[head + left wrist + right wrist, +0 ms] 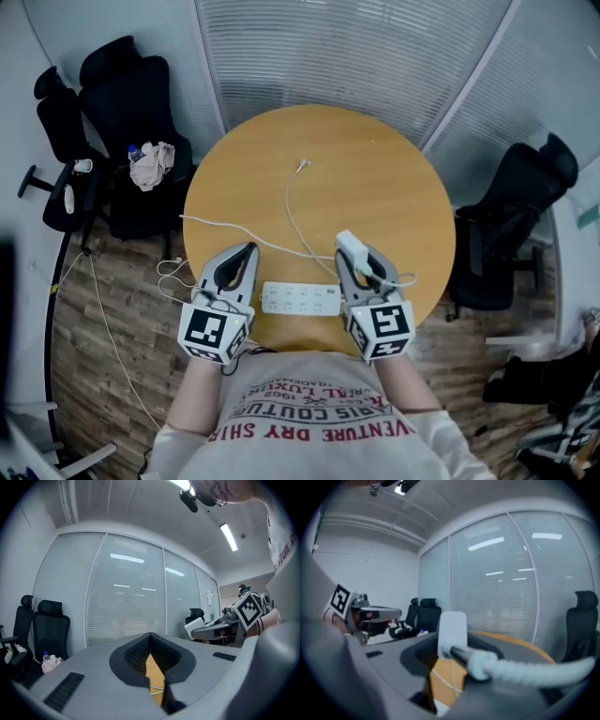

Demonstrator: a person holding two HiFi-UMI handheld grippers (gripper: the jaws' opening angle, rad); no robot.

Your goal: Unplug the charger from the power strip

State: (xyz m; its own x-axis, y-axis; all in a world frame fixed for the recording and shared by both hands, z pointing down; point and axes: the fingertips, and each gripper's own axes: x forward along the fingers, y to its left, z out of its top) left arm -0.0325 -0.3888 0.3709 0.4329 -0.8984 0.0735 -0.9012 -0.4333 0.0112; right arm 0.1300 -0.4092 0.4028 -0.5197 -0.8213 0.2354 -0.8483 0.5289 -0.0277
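Note:
On the round wooden table [375, 169], a white power strip [300, 299] lies flat at the near edge, between my two grippers. Both grippers hang above the table. My right gripper [356, 255] is shut on the white charger [349, 242], which is clear of the strip. In the right gripper view the charger [452, 632] stands upright between the pads, with its thick white cable [525, 670] trailing off to the right. A thin white cable [291, 202] runs across the table to a loose connector [302, 166]. My left gripper [248, 249] is shut and holds nothing [157, 684].
The strip's own cord [216, 225] runs off the table's left side to the wooden floor. Black office chairs stand at the left [131, 103], one carrying a cloth and bottle [152, 166], and another at the right [516, 216]. Glass walls with blinds lie behind.

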